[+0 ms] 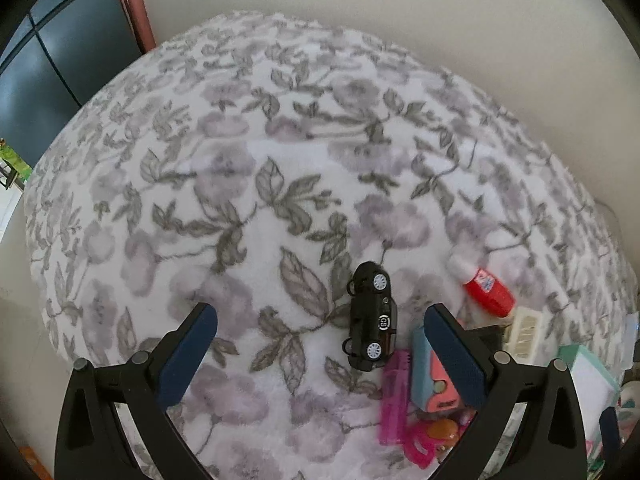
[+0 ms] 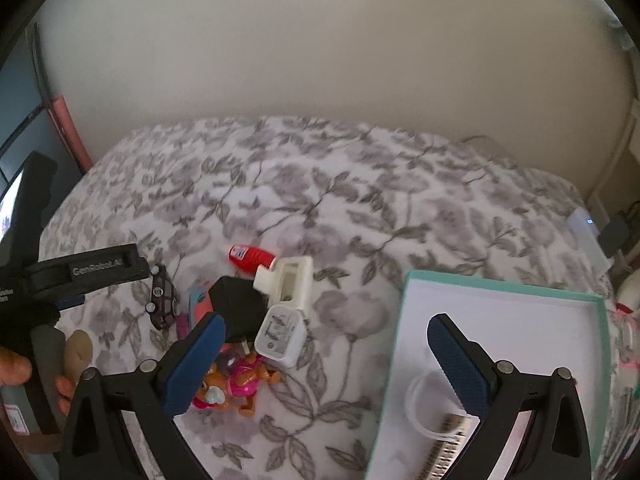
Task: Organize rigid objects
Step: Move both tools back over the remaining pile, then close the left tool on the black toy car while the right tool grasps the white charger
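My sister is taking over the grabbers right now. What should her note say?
Left gripper: jaws open, empty, above the black toy car.
Right gripper: jaws open, empty, over the near edge of the teal box.
In the box: a white ring and a comb-like thing, nothing else visible.
Still on the blanket: car, red bottle, pink lighter, white charger, black plug, pink figure.
Left to do: move these into the box.

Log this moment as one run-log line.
left tool: open, empty, over toy car | right tool: open, empty, near box | clutter on blanket unsorted
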The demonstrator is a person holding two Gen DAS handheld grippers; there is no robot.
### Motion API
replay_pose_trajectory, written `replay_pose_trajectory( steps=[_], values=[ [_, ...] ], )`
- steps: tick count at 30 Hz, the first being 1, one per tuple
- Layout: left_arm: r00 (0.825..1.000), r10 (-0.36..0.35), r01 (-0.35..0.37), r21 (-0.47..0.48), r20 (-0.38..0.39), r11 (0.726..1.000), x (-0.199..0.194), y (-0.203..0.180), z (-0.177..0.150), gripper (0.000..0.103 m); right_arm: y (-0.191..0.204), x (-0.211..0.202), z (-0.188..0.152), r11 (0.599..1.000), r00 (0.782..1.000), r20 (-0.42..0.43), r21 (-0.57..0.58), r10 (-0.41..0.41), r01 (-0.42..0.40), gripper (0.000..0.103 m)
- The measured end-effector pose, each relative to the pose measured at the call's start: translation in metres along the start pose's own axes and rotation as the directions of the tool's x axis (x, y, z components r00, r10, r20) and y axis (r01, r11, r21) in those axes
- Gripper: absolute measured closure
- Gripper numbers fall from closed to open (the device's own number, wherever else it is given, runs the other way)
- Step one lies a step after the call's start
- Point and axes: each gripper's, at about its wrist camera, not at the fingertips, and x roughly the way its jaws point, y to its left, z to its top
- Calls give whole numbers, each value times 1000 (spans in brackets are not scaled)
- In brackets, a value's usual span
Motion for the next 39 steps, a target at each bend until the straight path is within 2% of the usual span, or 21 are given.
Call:
replay_pose_trajectory(
  steps=[5, 16, 19, 21, 28, 37, 39],
  values=[
    [999, 11, -11, 14, -36, 1000, 17, -3, 0, 0, 6, 24, -1, 1000, 999, -53, 5, -3, 4, 14],
    [998, 38, -35, 51, -44, 998, 29, -11, 3, 1, 11, 51, -3, 1000, 993, -116, 14, 8, -6, 33],
    [997, 52, -49, 59, -51, 997, 31, -10, 2, 8, 12, 51, -3, 1000, 993, -115, 14, 26, -25, 42],
    [997, 54, -50, 52, -61, 997, 33, -9, 2, 16, 13, 48, -2, 1000, 994, -110, 8, 25, -24, 52],
    [996, 59, -54, 79, -62, 995, 33, -13, 1, 18, 29, 48, -4, 998, 992, -127, -62, 6, -14, 54],
    [994, 69, -60, 101, -84, 993, 36, -24, -3, 19, 26, 47, -3, 998, 986, -160, -40, 41, -48, 54],
    [994, 62, -53, 102, -90, 993, 37, -27, -4, 23, 27, 46, -3, 998, 987, -160, -44, 33, -40, 54]
  ],
)
